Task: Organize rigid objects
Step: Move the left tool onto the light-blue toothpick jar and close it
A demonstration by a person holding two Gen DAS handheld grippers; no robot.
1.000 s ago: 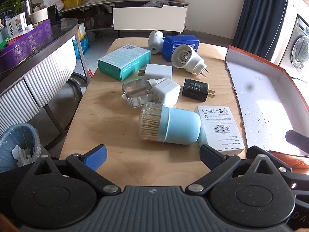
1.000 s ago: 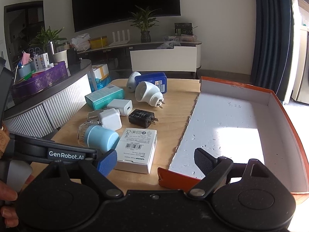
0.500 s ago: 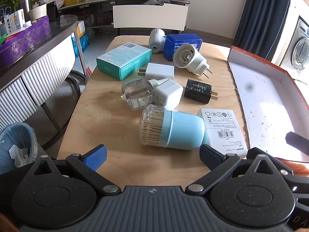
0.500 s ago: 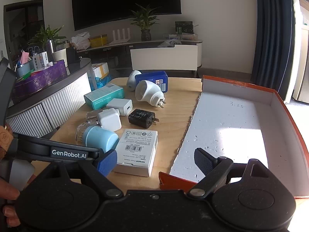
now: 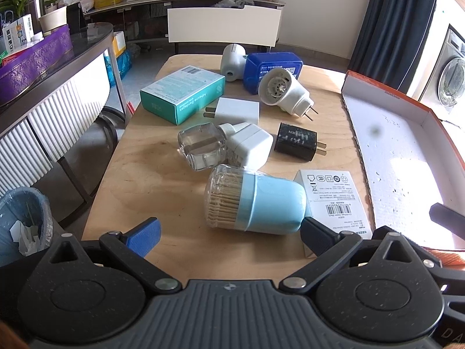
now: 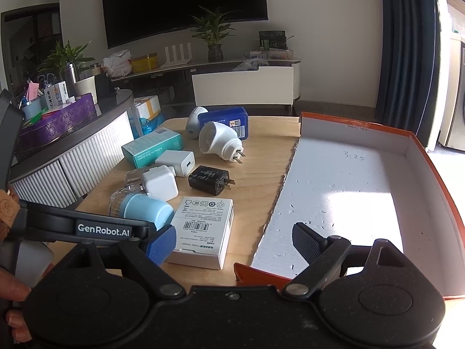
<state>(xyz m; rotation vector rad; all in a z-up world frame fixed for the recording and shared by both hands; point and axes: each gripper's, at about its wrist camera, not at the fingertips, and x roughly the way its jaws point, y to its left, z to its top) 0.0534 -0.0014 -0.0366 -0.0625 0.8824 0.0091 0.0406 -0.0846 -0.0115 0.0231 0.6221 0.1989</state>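
Left gripper (image 5: 229,234) hanging wide open just behind blue toothpick jar (image 5: 255,200), jar lying on side on wooden table (image 5: 151,174). Right gripper (image 6: 232,242) also gaping wide, over near corner of orange box (image 6: 436,180).

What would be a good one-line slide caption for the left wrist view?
Open left gripper hovers before a toppled blue toothpick holder among chargers and boxes on a wooden table.

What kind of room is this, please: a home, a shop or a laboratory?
Most likely a home living room. A large dark television hangs on the wall above a low media shelf with a potted plant, and a washing machine stands at the side.
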